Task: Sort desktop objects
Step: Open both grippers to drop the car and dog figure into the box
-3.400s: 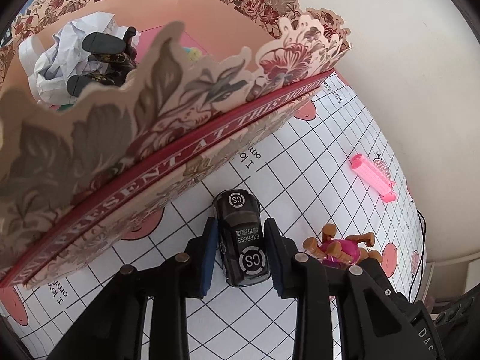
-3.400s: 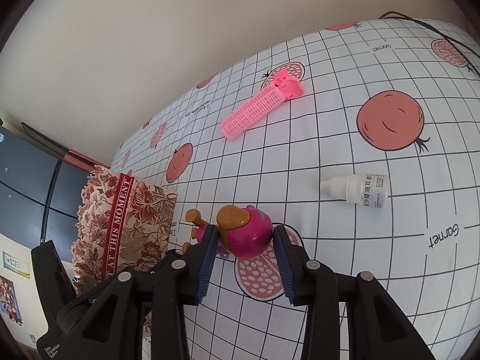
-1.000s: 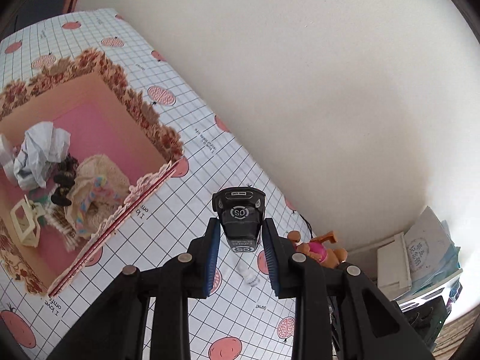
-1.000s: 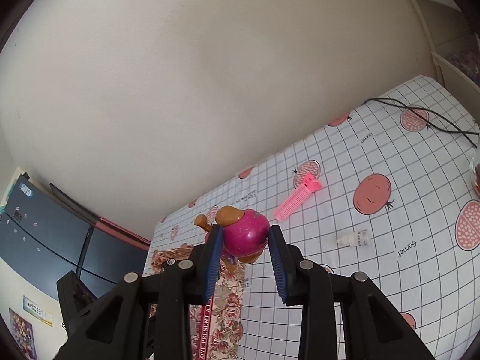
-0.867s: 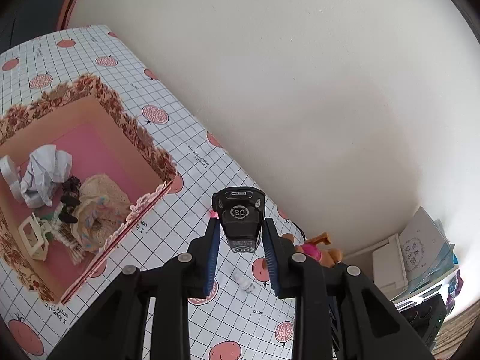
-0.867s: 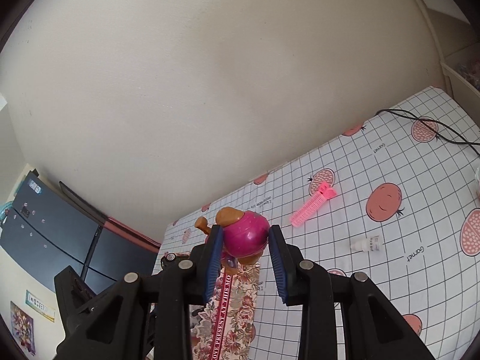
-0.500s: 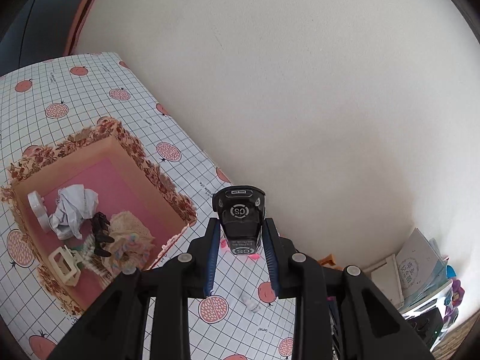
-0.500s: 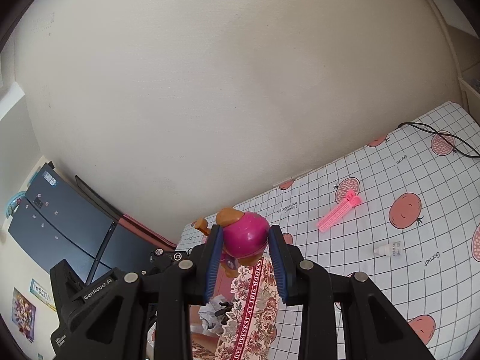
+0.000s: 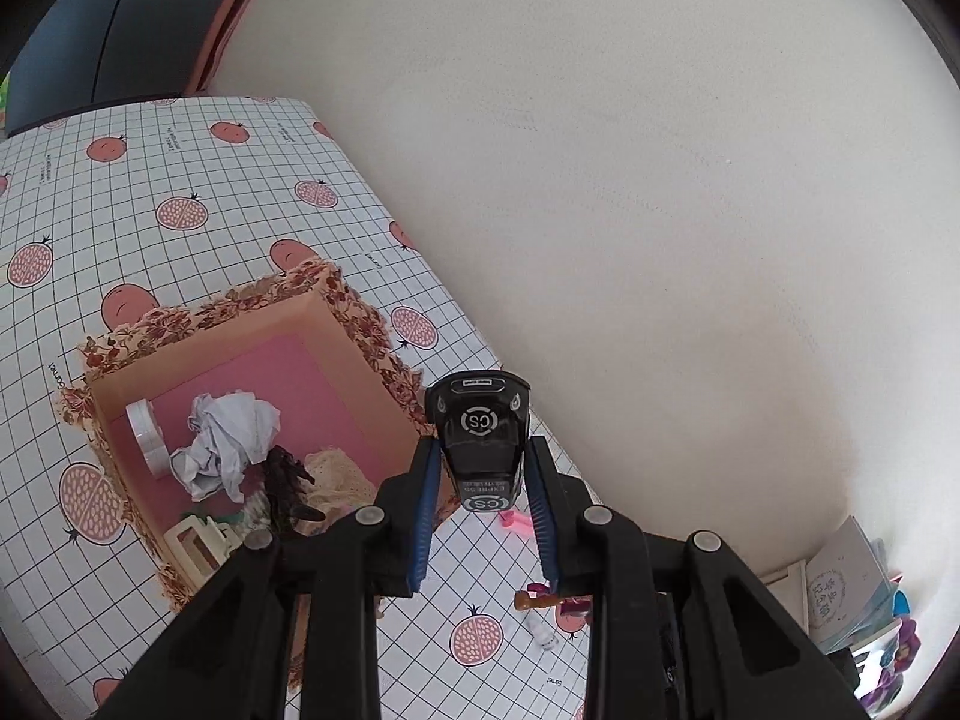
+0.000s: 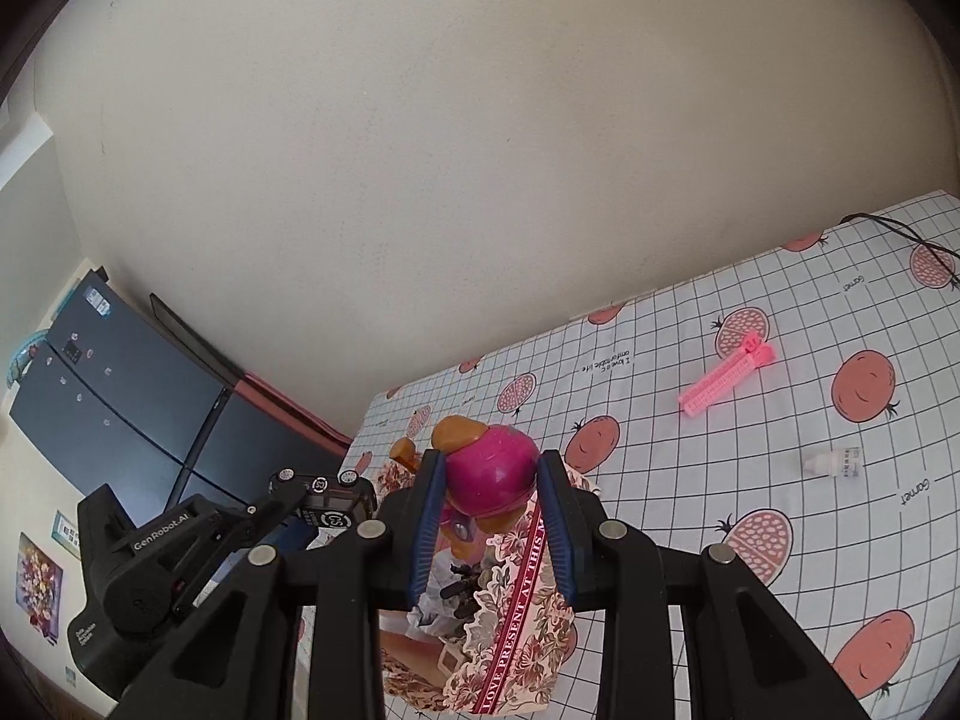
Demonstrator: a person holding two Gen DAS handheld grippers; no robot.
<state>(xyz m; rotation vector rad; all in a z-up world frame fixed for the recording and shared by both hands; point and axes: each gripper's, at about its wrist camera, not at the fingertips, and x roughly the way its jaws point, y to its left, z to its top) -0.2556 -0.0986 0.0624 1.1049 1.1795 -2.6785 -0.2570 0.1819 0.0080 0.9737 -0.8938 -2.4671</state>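
Plain cream wall (image 9: 630, 180) behind the worktop; dark cabinet (image 10: 120, 396) at the left, black cable (image 10: 900, 234) trailing, papers (image 9: 846, 594) stacked far right.

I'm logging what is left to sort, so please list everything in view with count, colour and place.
Toy car: 1, black, held in the left gripper above the box's near corner.
Doll: 1, magenta and tan, held in the right gripper above the box.
Box: 1, floral rim and pink floor, on the table.
Box contents: crumpled white paper, white disc, dark figure, cream fabric, white frame.
Hair clip: 1, pink, on the table right of the box.
Small bottle: 1, white, lying on the table.
Cable: 1, black, far table edge.
Table: 1, white grid cloth with red fruit.
Left gripper: black, closed on the car.
Right gripper: black, closed on the doll.
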